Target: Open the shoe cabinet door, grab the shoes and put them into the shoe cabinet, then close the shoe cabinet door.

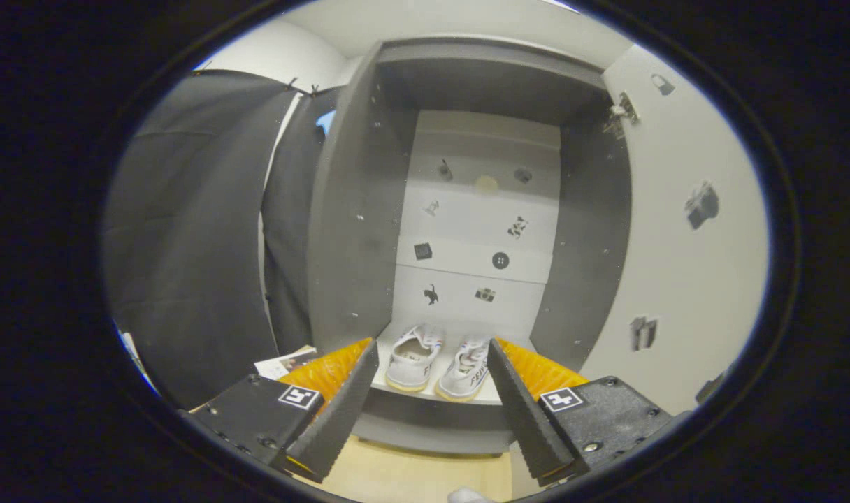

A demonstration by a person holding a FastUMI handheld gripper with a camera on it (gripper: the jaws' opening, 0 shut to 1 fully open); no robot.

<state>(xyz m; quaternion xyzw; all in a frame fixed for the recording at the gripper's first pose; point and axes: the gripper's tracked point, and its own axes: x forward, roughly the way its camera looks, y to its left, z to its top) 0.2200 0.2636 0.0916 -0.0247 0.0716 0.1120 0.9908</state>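
With the shoes already side by side at the front edge of the shoe cabinet's bottom shelf, your gripper hangs wide open and empty, so next comes swinging the open door shut.

Shoe cabinet mouth unobstructed; shoes fill bottom shelf; door swung aside right.

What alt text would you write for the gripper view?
A pair of white shoes sits on the bottom shelf of an open shoe cabinet, its door swung wide to the right. The tongs are open and hold nothing, with the shoes just beyond them.
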